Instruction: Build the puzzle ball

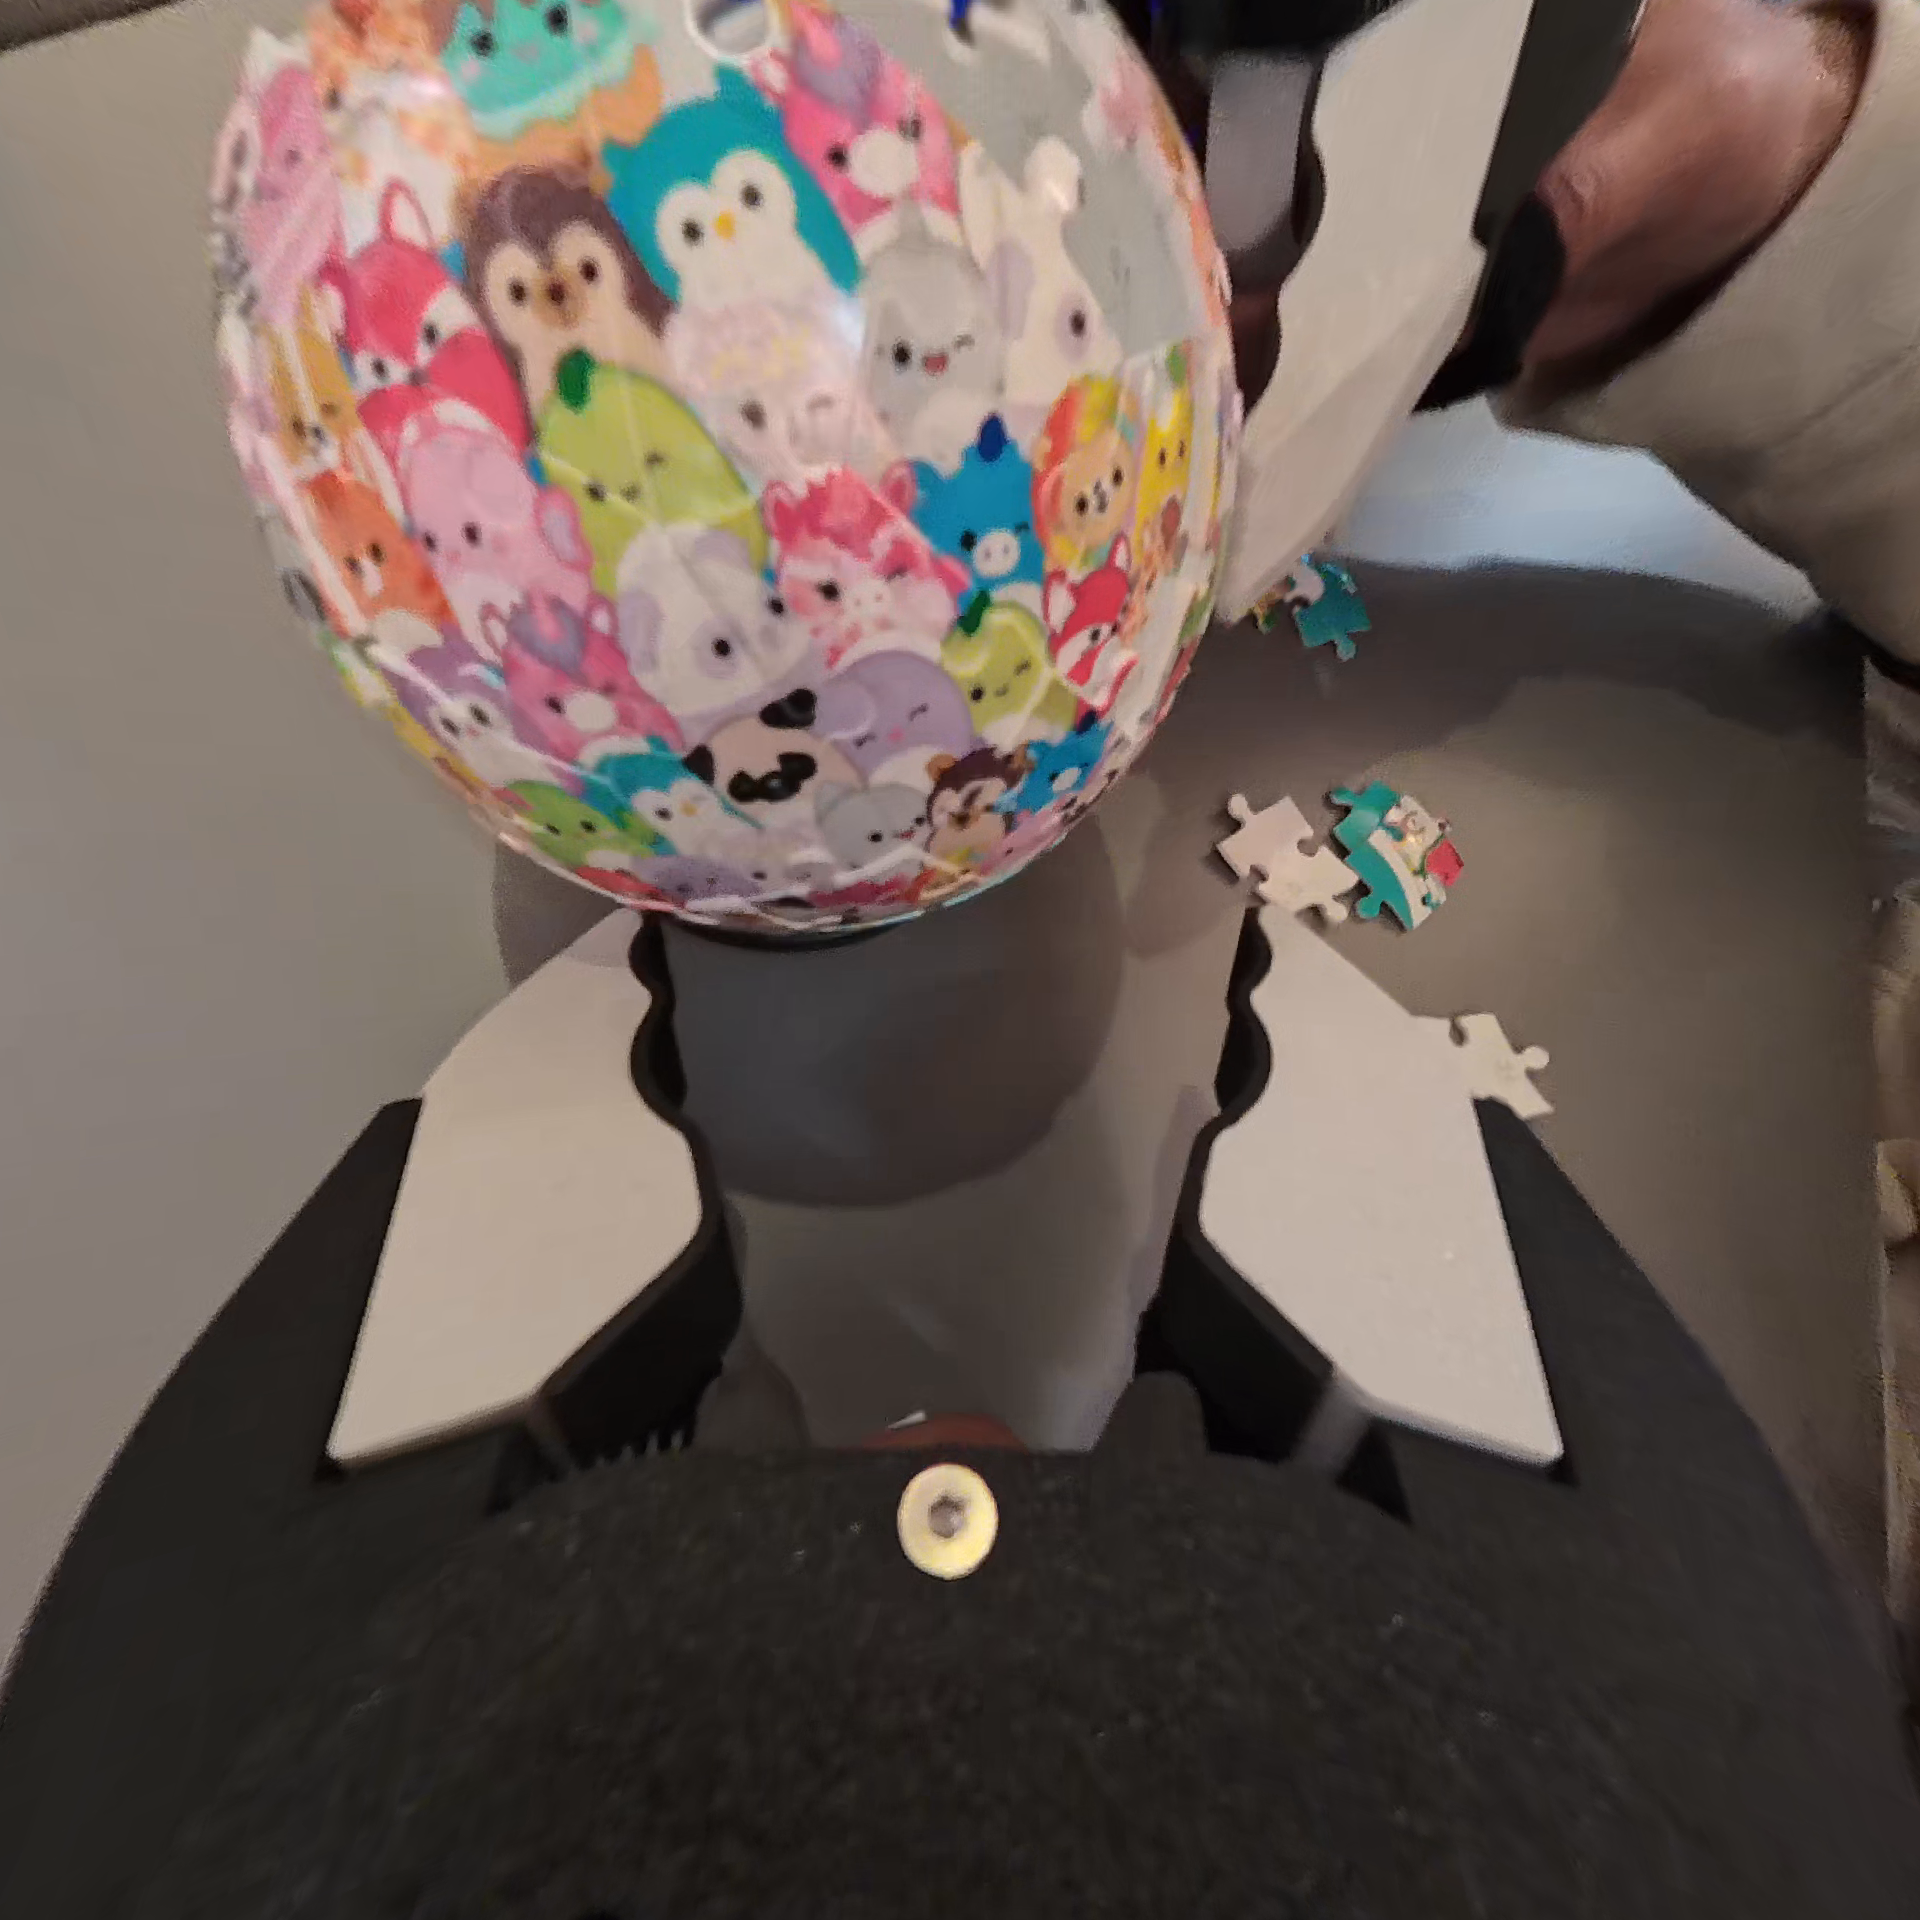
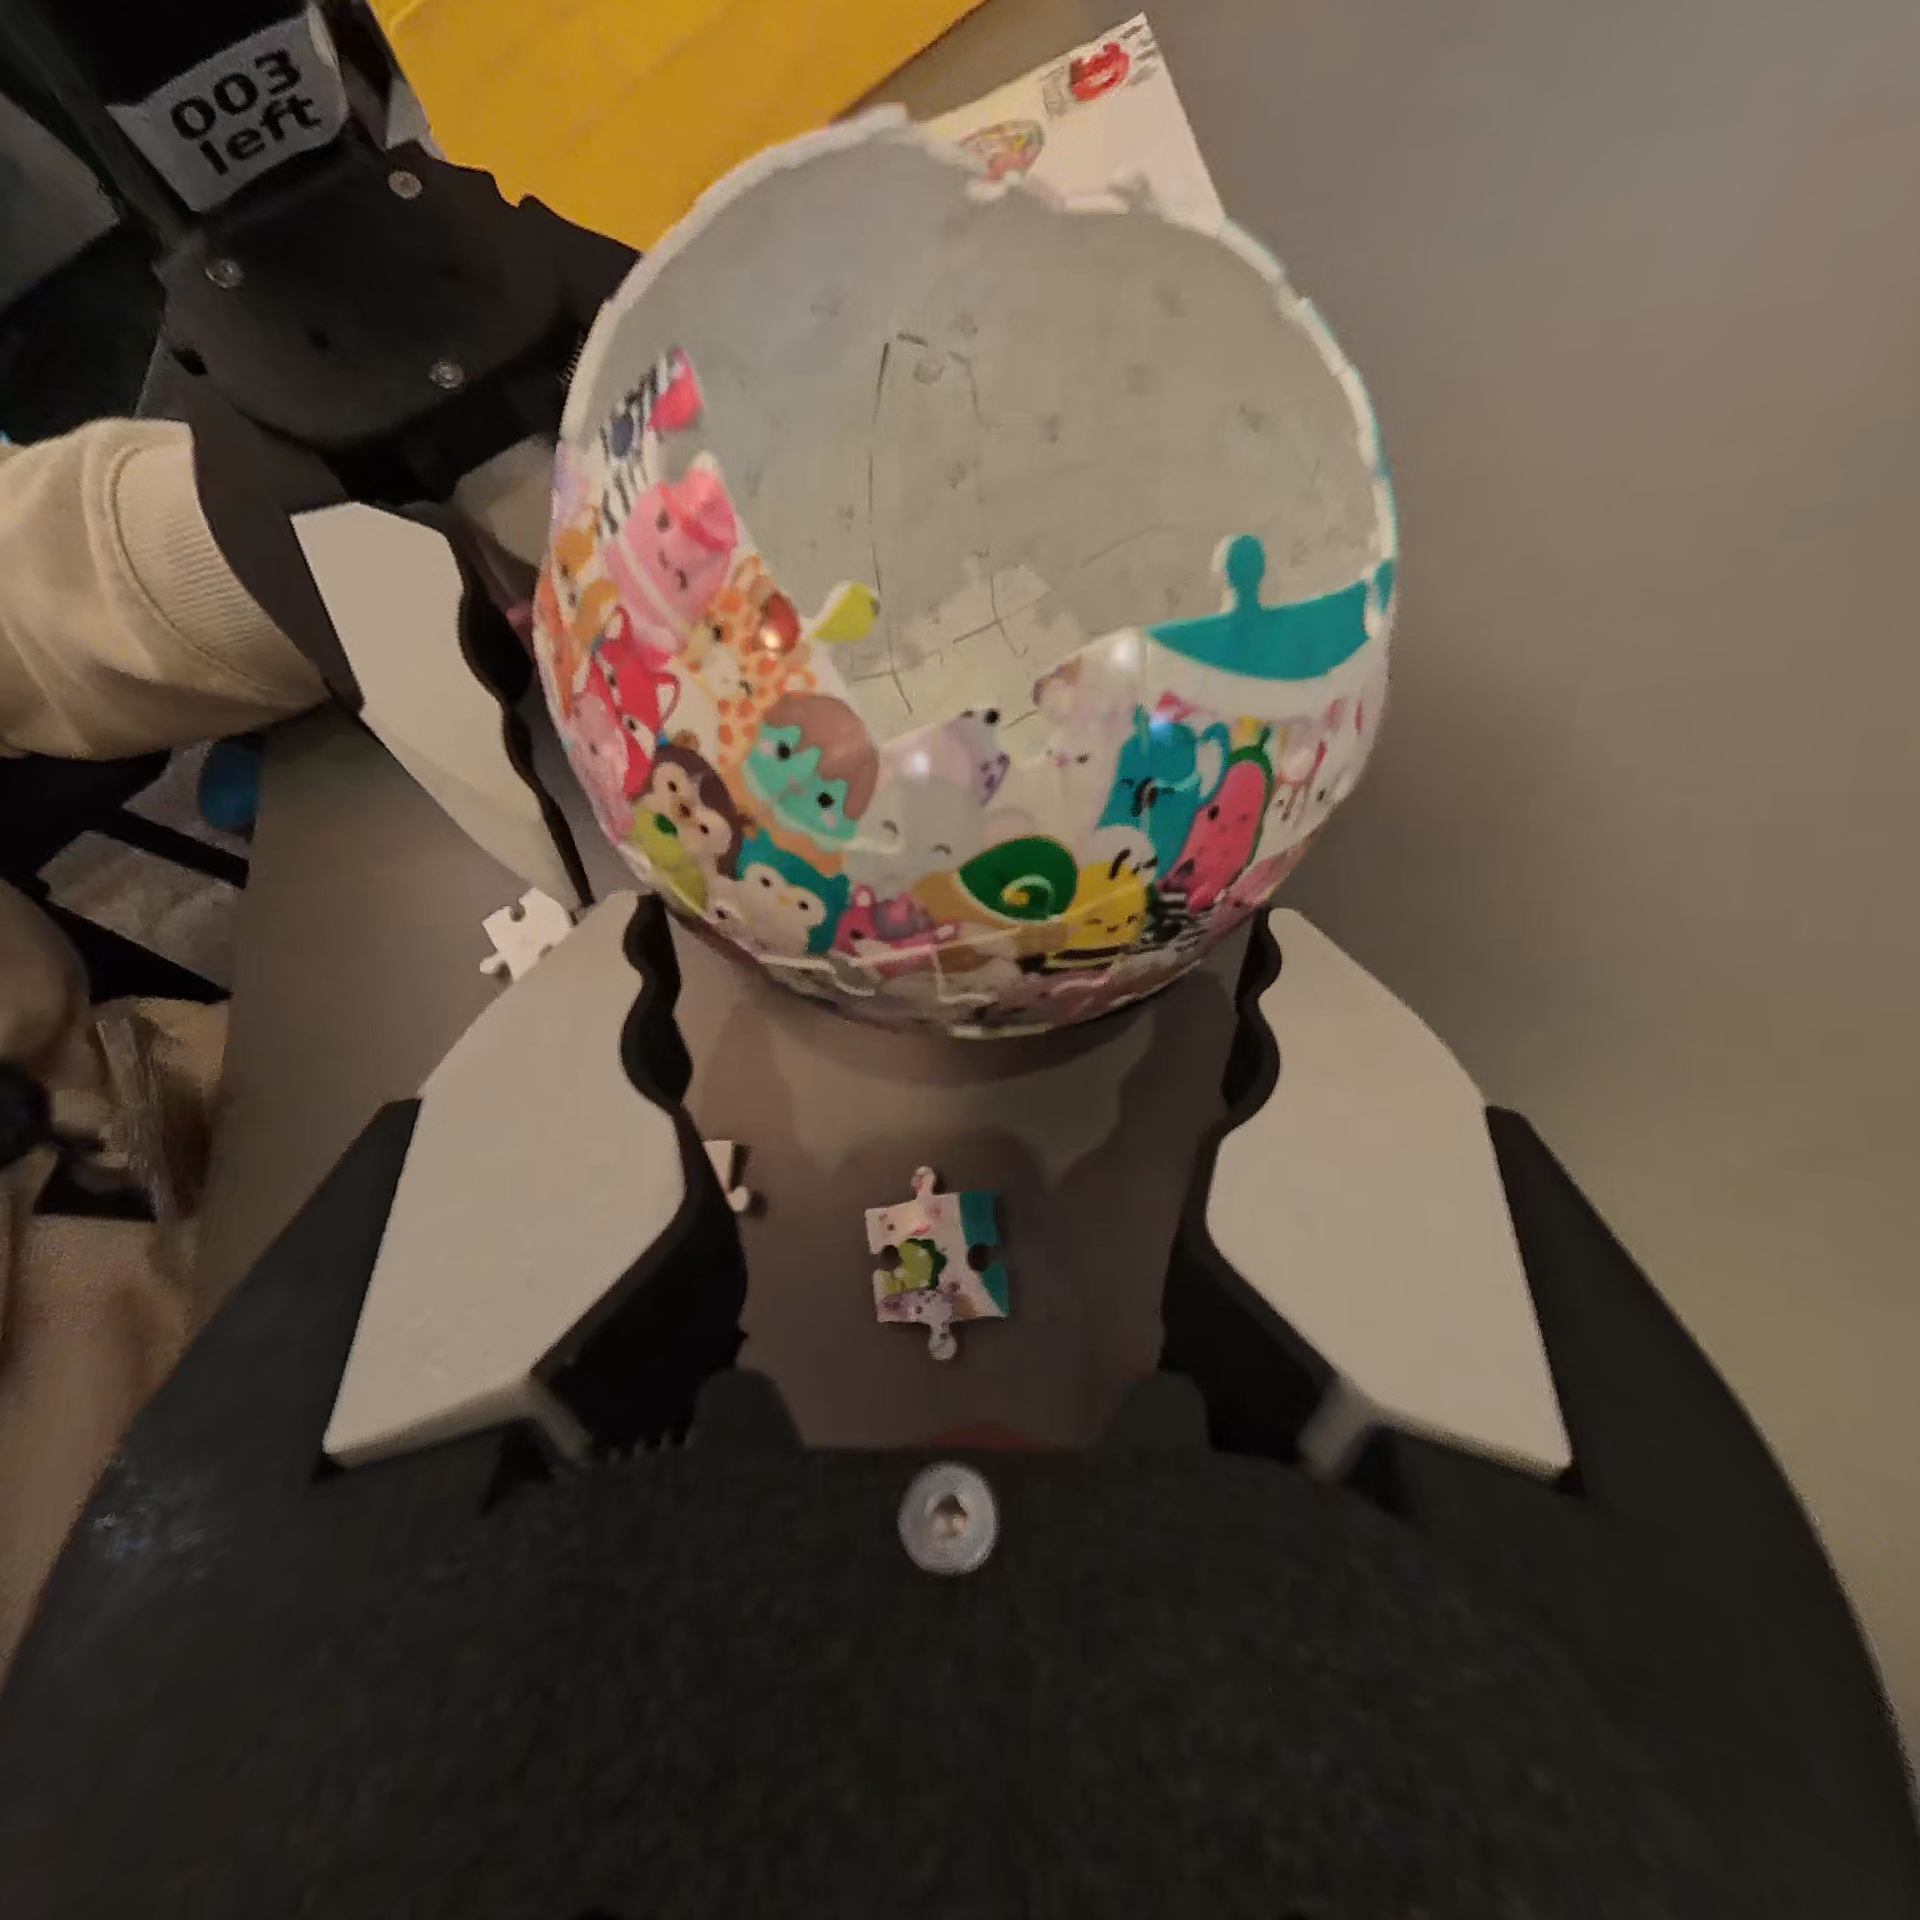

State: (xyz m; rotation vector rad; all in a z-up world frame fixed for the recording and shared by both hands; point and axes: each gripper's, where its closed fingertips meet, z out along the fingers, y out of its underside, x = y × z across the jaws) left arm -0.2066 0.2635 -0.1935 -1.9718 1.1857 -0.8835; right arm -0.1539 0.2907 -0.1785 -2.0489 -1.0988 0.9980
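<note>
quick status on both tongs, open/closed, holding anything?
Left tongs: open, empty, just short of the puzzle ball.
Right tongs: open, empty, a loose puzzle piece on the table between its fingers.

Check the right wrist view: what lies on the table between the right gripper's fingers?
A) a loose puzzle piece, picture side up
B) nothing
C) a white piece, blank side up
A: a colourful loose piece lies on the table between the open right gripper fingers, short of the ball.
</note>
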